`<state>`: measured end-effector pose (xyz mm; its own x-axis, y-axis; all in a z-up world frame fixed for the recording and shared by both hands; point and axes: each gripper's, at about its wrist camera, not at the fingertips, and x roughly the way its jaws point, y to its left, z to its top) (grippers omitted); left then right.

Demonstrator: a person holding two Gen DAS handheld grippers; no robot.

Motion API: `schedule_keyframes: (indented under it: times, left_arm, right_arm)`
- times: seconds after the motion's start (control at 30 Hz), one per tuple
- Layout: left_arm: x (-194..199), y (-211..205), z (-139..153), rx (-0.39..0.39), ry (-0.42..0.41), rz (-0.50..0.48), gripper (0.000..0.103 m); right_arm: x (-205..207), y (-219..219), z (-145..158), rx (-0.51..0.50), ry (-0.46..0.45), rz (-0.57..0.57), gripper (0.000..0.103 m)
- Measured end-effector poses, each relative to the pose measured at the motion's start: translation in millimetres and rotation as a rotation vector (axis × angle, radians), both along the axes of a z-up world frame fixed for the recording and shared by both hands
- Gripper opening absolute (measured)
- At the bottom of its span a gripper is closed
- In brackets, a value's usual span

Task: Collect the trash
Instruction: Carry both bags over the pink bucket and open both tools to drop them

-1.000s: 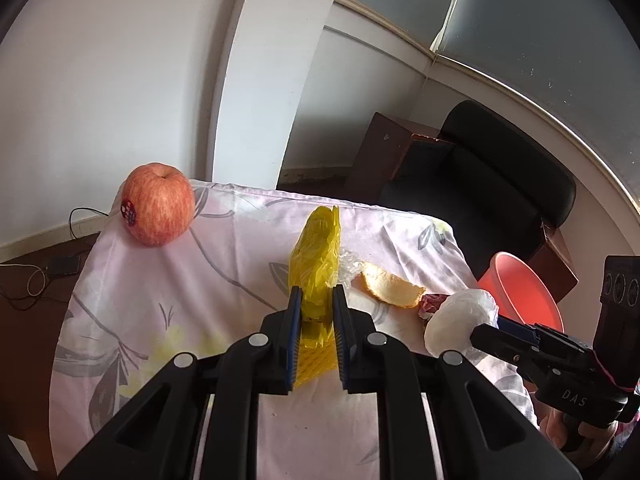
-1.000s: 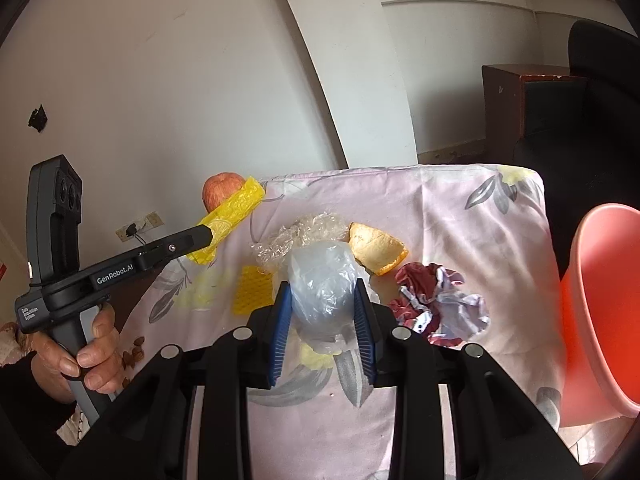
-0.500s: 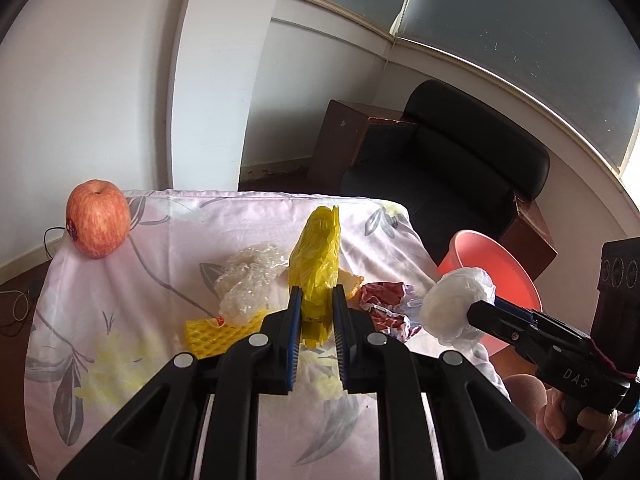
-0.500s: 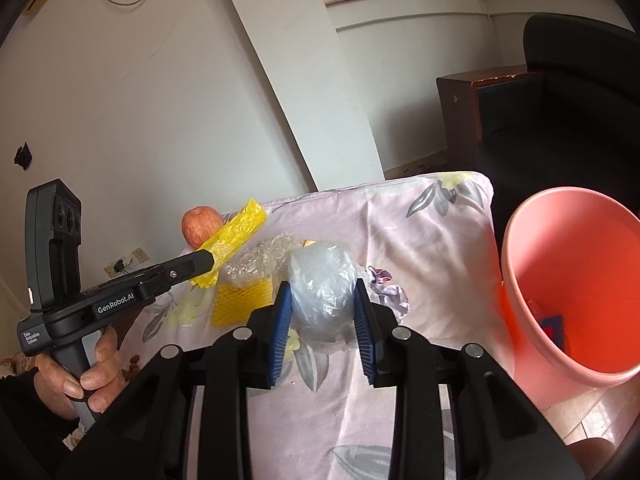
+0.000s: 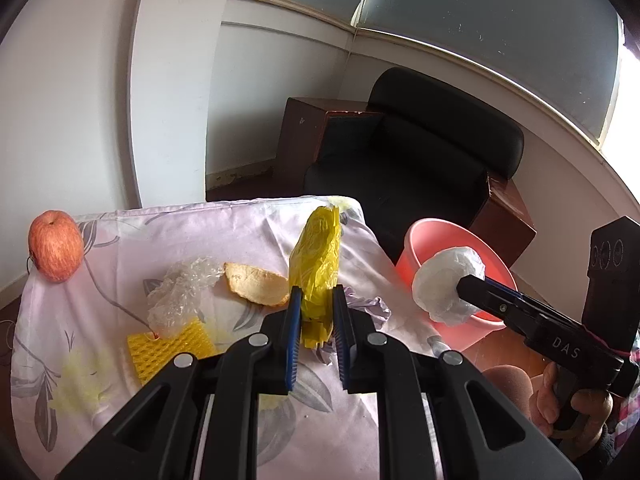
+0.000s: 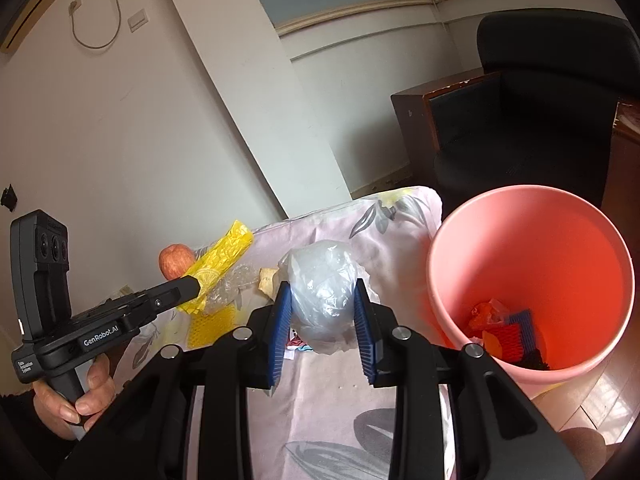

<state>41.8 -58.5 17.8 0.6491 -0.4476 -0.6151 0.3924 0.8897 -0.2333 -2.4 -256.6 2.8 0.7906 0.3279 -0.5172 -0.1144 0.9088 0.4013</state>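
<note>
— Gripping hard, was it? What did the left gripper (image 5: pixel 316 322) have?

— A crumpled yellow bag (image 5: pixel 317 268), pinched upright between nearly closed blue pads, held above the flowered tablecloth (image 5: pixel 240 232).

— And the right gripper (image 6: pixel 322 312)?

— Jaws wider, clamped on a rounded wad of cloudy white plastic (image 6: pixel 323 292), level over the cloth's edge, just beside the pink bucket (image 6: pixel 532 216).

— Anything in that bucket?

— Red and blue scraps at the bottom.

— What was left on the cloth?

— An orange peel (image 5: pixel 256 288), curled; crinkly clear wrap (image 5: pixel 180 296) touching a yellow foam net (image 5: pixel 168 346); a red apple (image 5: pixel 56 246) at the far corner.
</note>
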Motion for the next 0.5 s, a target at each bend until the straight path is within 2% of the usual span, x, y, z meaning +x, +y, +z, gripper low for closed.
schedule_keyframes:
  times: [0.5]
  left_arm:
    - [-2, -55, 7, 0.016, -0.017, -0.127, 0.014]
  right_arm:
    - [-5, -70, -7, 0.048, -0.007, -0.202, 0.031]
